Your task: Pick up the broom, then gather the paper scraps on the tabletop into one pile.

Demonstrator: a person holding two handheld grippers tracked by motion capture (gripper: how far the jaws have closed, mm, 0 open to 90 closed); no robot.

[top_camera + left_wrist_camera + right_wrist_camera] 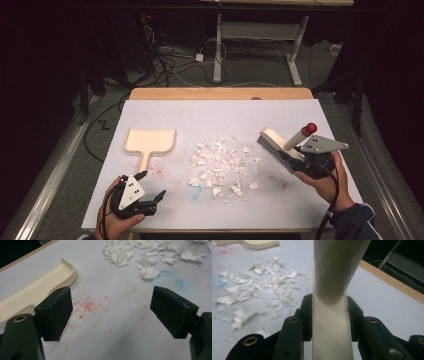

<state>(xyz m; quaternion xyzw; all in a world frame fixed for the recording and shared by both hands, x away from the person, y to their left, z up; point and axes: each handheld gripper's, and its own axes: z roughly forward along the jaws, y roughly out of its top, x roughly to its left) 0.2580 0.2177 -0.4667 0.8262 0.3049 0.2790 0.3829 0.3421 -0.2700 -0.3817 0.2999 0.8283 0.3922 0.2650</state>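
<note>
- Your right tongs (300, 156) are pinching the cream handle of the brush (280, 147), which hangs tilted just right of the paper scraps (222, 165) — bristles facing down and left toward the pile, red cap up and to the right.
- Your left tongs (150, 187) are spread wide with nothing between them, low over the desk (300, 200) near its front left corner.
- The dustpan (150, 142) lies flat just ahead of those left tongs, its short handle pointing back at you and its pan toward the far edge; the long axis runs near to far. The left hand is plainly the nearer one.
- In the left gripper view the handle end seems to sit just beside the left-hand jaw — the jaw hides the tip, so you probably need a slight shift that way to straddle it.
- Room: the desk is bare between dustpan and scraps, with red flecks (87, 306) and a faint blue ring (170, 280) on it. The left edge is near the dustpan; the front edge is close under your left wrist.
</note>
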